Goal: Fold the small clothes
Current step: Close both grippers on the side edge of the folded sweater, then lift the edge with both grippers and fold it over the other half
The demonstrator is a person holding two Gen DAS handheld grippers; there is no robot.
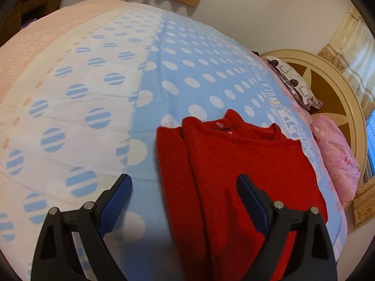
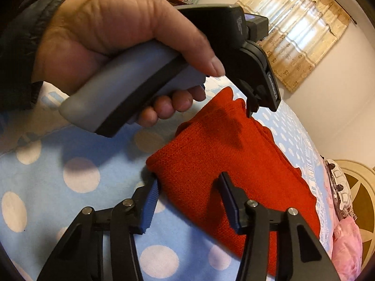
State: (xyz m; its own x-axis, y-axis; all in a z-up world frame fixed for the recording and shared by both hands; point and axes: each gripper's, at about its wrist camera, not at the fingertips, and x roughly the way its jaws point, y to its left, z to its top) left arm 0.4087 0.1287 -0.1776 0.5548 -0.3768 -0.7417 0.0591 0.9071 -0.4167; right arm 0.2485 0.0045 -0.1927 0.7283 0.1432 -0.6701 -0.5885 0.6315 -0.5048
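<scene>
A red knit sweater point(image 1: 234, 171) lies folded on the blue dotted bedspread point(image 1: 199, 70), its collar toward the far side. My left gripper point(image 1: 185, 187) hovers over the sweater's left part, open wide and holding nothing; its right finger point(image 1: 248, 194) is above the fabric. In the right wrist view, my right gripper point(image 2: 188, 185) sits low at the near corner of the sweater point(image 2: 222, 154). The fabric lies flat between its blue pads, which do not pinch it. A hand point(image 2: 112, 32) holds the left gripper's grey handle above the sweater's far end.
A patterned pillow point(image 1: 293, 82) and a pink pillow point(image 1: 335, 157) lie against the cream headboard point(image 1: 337, 86) to the right. The bed's white and pink parts point(image 1: 58, 82) stretch to the left. Dark wooden furniture point(image 1: 30, 7) stands beyond the bed's far left corner.
</scene>
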